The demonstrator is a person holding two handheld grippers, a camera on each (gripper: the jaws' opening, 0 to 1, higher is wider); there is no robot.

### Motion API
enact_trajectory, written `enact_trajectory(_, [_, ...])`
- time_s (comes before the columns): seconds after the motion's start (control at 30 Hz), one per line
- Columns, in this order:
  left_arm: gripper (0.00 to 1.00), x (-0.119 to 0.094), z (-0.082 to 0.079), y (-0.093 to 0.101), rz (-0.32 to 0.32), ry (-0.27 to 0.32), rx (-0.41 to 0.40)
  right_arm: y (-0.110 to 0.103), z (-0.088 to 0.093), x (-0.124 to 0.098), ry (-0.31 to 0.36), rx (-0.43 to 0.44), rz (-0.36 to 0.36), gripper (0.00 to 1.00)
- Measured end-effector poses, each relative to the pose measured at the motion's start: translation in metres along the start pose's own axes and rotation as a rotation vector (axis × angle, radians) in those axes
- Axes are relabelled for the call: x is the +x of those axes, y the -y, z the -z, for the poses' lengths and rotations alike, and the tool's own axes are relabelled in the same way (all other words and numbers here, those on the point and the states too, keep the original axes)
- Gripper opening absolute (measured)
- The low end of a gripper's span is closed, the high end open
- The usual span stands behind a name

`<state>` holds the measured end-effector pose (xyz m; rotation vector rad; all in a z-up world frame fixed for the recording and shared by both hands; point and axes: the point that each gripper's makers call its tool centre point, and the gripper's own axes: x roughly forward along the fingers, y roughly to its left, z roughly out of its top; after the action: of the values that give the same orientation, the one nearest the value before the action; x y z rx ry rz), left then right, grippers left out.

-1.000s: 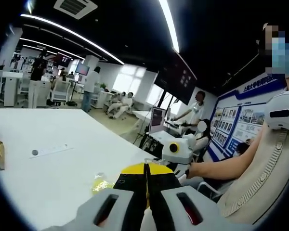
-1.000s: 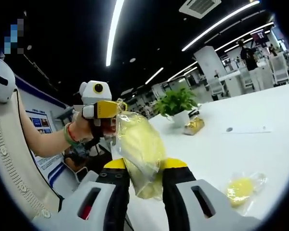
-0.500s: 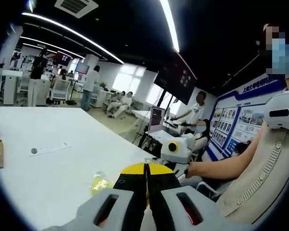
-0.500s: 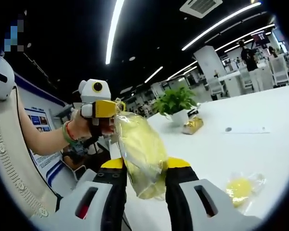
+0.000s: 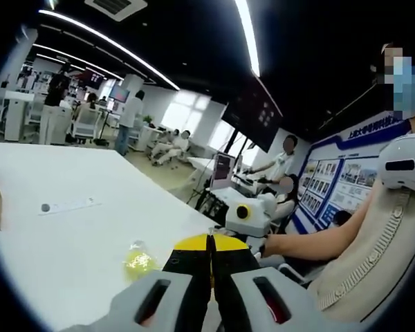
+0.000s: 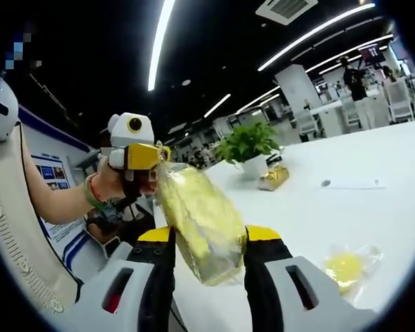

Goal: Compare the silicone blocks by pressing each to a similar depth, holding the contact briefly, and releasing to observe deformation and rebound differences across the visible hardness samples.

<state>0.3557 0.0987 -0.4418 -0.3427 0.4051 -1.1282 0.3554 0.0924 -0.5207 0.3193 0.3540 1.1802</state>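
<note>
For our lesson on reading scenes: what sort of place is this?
Probably an open-plan office or lab: long ceiling light strips, a wide white table holding a potted plant, and a wall of display posters.

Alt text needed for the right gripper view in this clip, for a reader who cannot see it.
The right gripper squeezes a bagged yellow block between its jaws, while the left gripper pinches the bag's top corner. A second bagged yellow block lies on the white table, with a potted plant farther back.
</note>
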Motion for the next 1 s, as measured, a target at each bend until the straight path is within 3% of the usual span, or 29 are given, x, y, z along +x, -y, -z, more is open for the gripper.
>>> enact_trajectory(0.13, [0.00,-0.003,0.011,-0.006,-0.033,-0.028,-0.002,0.004,-0.001,-0.002,0.020,0.019,0.040,0.50])
enact_trajectory(0.3, [0.00,-0.006,0.023,-0.015,-0.059,-0.040,-0.033,0.007,0.005,-0.007,0.022,0.009,0.079,0.57])
enact_trajectory(0.57, [0.00,-0.010,0.045,-0.033,-0.090,-0.055,-0.087,-0.005,0.013,-0.033,0.047,0.021,0.136,0.74])
enact_trajectory(0.7, [0.00,-0.012,0.052,-0.046,-0.137,-0.069,-0.061,-0.012,0.017,-0.048,0.054,0.045,0.165,0.85])
enact_trajectory(0.8, [0.00,-0.011,0.058,-0.057,-0.151,-0.080,-0.066,-0.012,0.020,-0.063,0.077,0.056,0.213,0.86])
enact_trajectory(1.0, [0.00,-0.005,0.074,-0.084,-0.181,-0.092,-0.108,-0.010,0.045,-0.111,0.113,0.148,0.362,0.85])
